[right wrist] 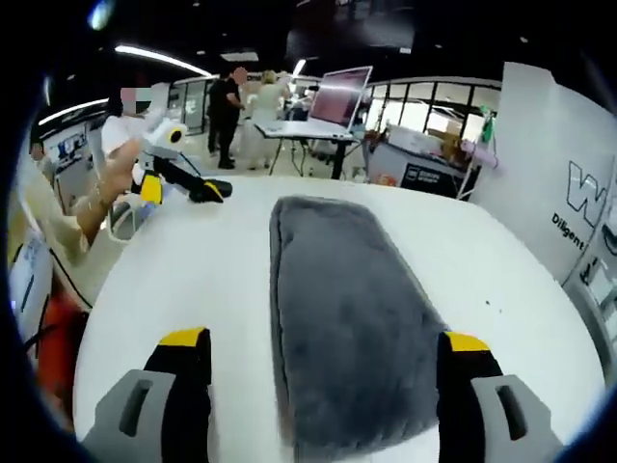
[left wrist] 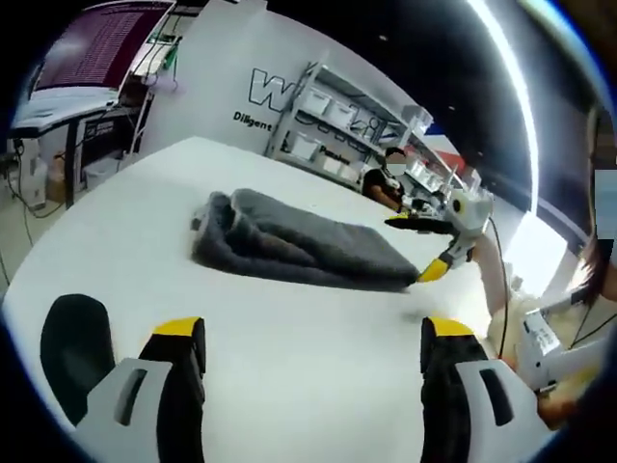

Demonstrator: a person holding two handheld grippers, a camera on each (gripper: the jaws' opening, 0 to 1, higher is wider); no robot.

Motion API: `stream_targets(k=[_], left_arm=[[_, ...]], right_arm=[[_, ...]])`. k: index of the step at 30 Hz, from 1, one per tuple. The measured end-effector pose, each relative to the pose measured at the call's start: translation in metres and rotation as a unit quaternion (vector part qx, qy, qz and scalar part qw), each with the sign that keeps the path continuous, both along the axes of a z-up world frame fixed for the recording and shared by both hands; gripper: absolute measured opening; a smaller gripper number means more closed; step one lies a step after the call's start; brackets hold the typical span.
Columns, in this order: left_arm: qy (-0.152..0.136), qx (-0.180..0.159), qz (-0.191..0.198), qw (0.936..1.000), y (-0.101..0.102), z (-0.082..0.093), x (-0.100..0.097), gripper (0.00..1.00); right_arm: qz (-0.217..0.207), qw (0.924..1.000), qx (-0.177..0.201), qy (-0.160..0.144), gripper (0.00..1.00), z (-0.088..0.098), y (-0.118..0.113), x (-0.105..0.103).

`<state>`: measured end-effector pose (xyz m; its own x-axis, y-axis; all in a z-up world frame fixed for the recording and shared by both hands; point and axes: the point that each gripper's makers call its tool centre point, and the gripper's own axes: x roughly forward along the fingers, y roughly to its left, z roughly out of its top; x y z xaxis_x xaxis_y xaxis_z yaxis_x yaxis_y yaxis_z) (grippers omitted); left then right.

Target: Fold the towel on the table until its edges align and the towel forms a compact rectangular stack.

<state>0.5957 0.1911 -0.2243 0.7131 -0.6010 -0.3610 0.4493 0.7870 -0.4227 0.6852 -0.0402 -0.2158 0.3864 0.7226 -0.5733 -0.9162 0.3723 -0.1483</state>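
Grey towel (right wrist: 347,318) lies folded in a long stack mid-surface (left wrist: 145,231), nearer one long edge. I hold my left tool (left wrist: 313,362) and right tool (right wrist: 323,376) open and empty, jaws wide, above it.

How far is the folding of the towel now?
Mostly done, it seems: the grey towel lies on the white table as a narrow layered bundle with fairly even long edges. Nothing is in hand: the left claw and right claw are open. Perhaps one last fold to shorten it.
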Motion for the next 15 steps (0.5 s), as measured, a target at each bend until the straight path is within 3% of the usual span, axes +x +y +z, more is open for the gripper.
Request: stream_targets(k=[9,15], left_arm=[[-0.009,-0.004,0.01,0.9999,-0.01,0.008,0.022,0.89],[-0.009,0.015,0.004,0.9998,-0.019,0.007,0.033,0.87]], right_arm=[[-0.081,0.9965,0.003,-0.019,0.99,0.005,-0.088,-0.023],[-0.112,0.9933,0.007,-0.027,0.99,0.004,-0.124,-0.041]])
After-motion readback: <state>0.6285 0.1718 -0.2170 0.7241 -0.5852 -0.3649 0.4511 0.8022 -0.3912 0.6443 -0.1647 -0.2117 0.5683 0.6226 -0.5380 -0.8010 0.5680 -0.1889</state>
